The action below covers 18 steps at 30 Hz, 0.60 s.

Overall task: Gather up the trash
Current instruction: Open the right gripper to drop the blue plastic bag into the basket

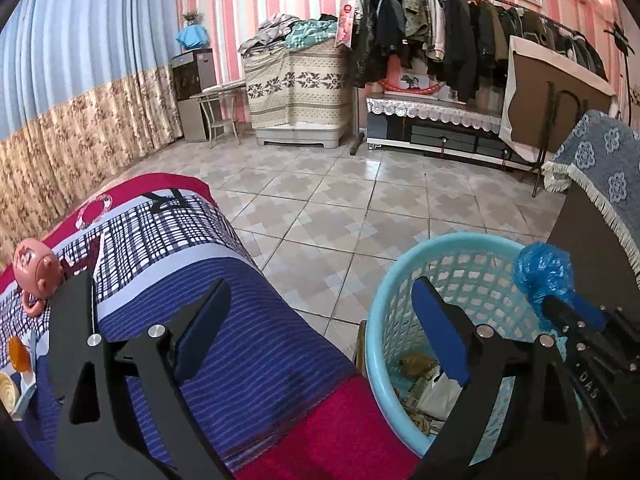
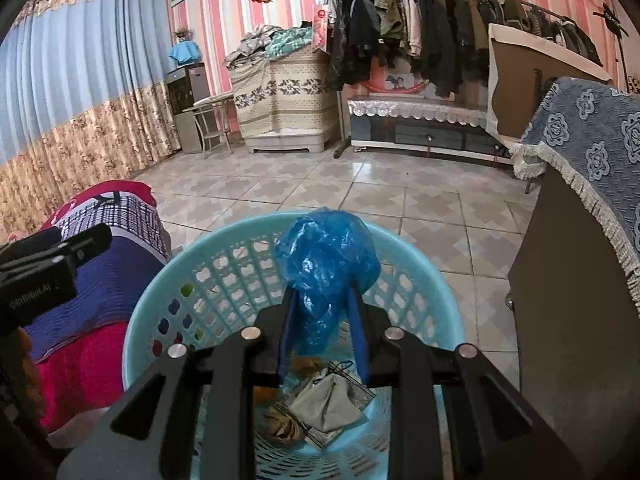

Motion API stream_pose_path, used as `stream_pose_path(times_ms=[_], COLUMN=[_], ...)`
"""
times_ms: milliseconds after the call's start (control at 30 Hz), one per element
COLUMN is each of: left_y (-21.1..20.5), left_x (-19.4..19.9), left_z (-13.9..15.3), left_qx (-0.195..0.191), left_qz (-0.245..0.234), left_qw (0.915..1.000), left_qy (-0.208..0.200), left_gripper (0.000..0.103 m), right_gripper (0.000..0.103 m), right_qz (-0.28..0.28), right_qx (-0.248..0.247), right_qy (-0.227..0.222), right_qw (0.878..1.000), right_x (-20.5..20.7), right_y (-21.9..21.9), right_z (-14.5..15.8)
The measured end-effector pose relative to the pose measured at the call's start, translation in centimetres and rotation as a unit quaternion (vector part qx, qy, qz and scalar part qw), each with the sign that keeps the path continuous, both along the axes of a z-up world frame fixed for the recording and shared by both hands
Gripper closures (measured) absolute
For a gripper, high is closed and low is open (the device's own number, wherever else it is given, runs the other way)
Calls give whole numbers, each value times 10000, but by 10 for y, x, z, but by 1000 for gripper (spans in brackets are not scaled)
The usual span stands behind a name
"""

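Observation:
My right gripper [image 2: 322, 300] is shut on a crumpled blue plastic bag [image 2: 326, 258] and holds it over the mouth of a light blue plastic basket [image 2: 152, 304]. Paper scraps, a grey wrapper and orange bits lie in the basket's bottom. The left wrist view shows the same bag [image 1: 544, 270] in the right gripper above the basket's rim [image 1: 376, 320]. My left gripper [image 1: 320, 292] is open and empty, one finger over the bed, the other over the basket.
A bed with a blue, red and plaid cover [image 1: 224, 320] is to the left, with a pink toy [image 1: 36, 264] and small items on it. A dark cabinet with a blue fringed cloth [image 2: 580, 152] stands right of the basket. Tiled floor [image 2: 360, 188] lies beyond.

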<state>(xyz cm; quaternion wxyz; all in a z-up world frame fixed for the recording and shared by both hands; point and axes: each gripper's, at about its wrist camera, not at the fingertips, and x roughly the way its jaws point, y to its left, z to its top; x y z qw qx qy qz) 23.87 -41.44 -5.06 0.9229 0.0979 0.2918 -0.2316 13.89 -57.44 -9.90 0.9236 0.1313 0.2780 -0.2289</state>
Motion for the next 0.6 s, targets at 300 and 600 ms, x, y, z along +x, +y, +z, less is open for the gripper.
stream_pose_path(times_ms=[300,600], left_y=[9,12], left_x=[2,2], left_z=[1,1], left_qx=[-99,-99], left_qz=[86,128], left_qw=[9999,9999], left_qy=[22,0], left_gripper=[14,14], right_gripper=[28,12], right_qz=[-95,-168], right_qx=[-301,-446], right_qy=[-93,-70], right_qw=[9995,9988], right_x=[-3,-3], right_y=[7,9], right_z=[4,7])
